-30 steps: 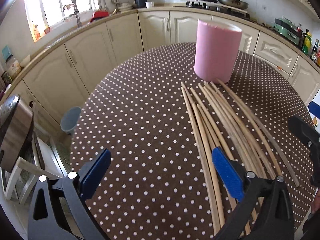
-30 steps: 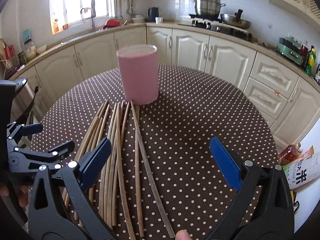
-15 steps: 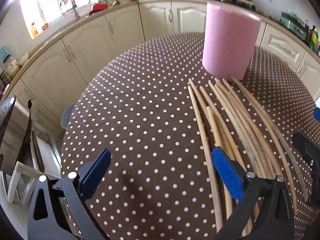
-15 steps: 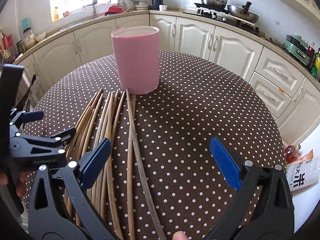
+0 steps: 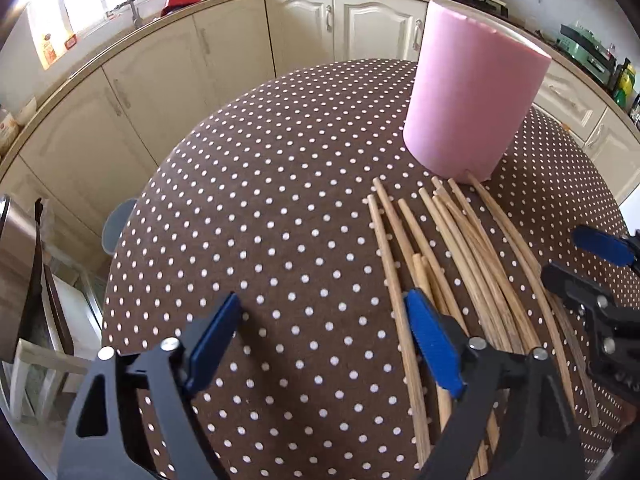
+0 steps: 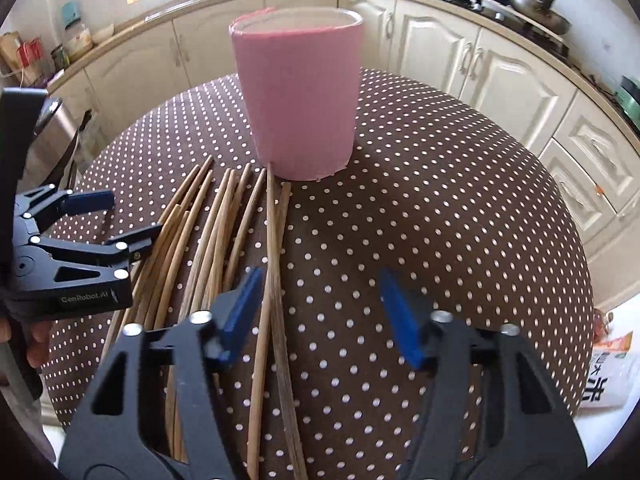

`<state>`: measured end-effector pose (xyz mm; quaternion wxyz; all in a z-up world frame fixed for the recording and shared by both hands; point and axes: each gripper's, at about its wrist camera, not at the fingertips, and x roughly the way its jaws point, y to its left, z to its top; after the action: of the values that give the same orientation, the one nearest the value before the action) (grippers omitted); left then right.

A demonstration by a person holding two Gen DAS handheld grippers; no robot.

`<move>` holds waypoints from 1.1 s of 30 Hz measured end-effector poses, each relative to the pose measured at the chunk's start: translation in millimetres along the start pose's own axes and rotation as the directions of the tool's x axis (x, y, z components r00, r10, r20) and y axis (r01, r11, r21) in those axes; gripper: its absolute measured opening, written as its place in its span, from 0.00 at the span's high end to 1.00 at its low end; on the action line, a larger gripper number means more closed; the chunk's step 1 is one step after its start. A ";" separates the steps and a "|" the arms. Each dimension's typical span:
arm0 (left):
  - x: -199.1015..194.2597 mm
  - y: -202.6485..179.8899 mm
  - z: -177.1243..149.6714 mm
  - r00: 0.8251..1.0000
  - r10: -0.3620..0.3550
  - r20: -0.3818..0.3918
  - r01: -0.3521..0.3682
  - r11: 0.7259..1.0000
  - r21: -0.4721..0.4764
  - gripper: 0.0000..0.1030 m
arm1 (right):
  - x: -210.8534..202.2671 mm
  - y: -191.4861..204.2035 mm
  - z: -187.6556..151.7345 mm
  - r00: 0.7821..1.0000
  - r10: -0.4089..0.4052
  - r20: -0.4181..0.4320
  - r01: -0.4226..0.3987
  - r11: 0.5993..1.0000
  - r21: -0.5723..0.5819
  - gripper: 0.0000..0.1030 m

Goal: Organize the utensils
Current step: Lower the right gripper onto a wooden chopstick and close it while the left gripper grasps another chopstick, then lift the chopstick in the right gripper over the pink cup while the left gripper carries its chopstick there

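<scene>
Left tool (image 5: 322, 340): jaws spread, just been closing somewhat, nothing pinched; its blue pads hang over the dotted brown surface (image 5: 260, 184), the right-hand pad over the leftmost sticks of the chopstick pile (image 5: 448, 248). Right tool (image 6: 320, 312): jaws apart but narrower, just been closing, not yet pressing anything; between them run the two rightmost chopsticks (image 6: 276, 264), close to its left pad, the other pad over bare cloth. The rest of the pile fans out to that tool's left, lying flat, tips pointing away toward the pink cup (image 6: 298, 96). Cup stands upright ahead of both tools, one stick tip touching its base. In the right wrist view the left tool shows at the far left, above the pile's outer edge, a person's fingers (image 6: 38, 338) behind it. Beyond the surface, cream cabinets (image 5: 224, 56) curve round.
</scene>
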<state>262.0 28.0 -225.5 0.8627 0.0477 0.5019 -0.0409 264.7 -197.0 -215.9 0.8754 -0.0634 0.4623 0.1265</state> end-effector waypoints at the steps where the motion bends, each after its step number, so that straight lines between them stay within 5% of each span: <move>1: 0.8 -0.4 3.7 1.000 -0.009 0.002 0.009 1.000 0.010 0.27 | 3.7 0.1 4.3 1.000 0.019 -0.019 -0.019 1.000 -0.013 0.51; 16: 11.1 -13.0 32.7 1.000 -0.029 -0.006 0.029 0.999 0.023 0.61 | 25.9 -1.0 31.7 0.986 0.043 -0.160 -0.061 0.992 -0.109 0.76; 23: 17.4 -25.0 49.9 0.999 -0.042 0.000 0.042 0.998 0.039 0.89 | 43.1 10.5 55.4 0.973 0.084 -0.213 -0.113 0.985 -0.127 0.92; 33: -2.9 -30.3 37.6 0.996 -0.051 0.076 0.051 0.999 0.005 0.95 | 18.4 -6.1 42.4 0.974 0.159 -0.162 -0.171 0.983 -0.063 0.94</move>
<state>289.4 -6.6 -205.8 0.8797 0.0344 0.4698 -0.0654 310.0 -190.2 -207.1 0.8198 -0.0677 0.5280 0.2110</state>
